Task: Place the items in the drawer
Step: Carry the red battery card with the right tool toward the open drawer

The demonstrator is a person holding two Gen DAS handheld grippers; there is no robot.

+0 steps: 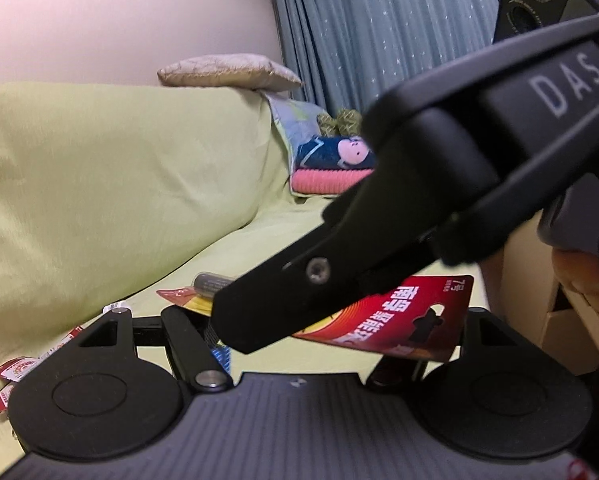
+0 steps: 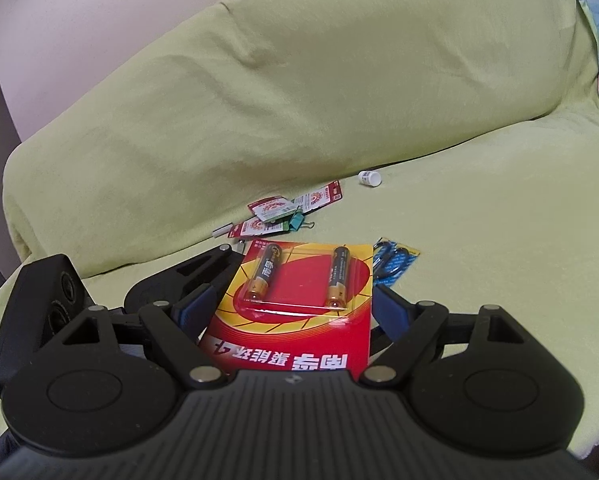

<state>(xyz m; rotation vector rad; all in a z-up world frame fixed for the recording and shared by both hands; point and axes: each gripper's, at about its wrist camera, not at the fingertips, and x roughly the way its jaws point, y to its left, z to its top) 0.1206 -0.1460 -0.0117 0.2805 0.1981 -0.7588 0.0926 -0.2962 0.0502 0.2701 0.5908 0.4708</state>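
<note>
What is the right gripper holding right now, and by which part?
The right gripper holds the red battery card by its two side edges, near the middle, just below the batteries.

We see a sofa (image 2: 479, 240) draped in a yellow-green cover, its seat carrying the loose items. Ahead of the right hand-held gripper (image 2: 295, 304) and a little to its left lie several red-and-white sachets (image 2: 283, 210), with a green binder clip (image 2: 299, 222) touching them and a small white stick (image 2: 223, 231) at their left end. Just beyond the gripper's right finger lies a blue card packet (image 2: 395, 262). Farther ahead, to the right, a small white bottle (image 2: 369, 178) lies on its side, well apart from the rest. At the seat's far right end, cushions (image 1: 331, 164) are stacked.
</note>
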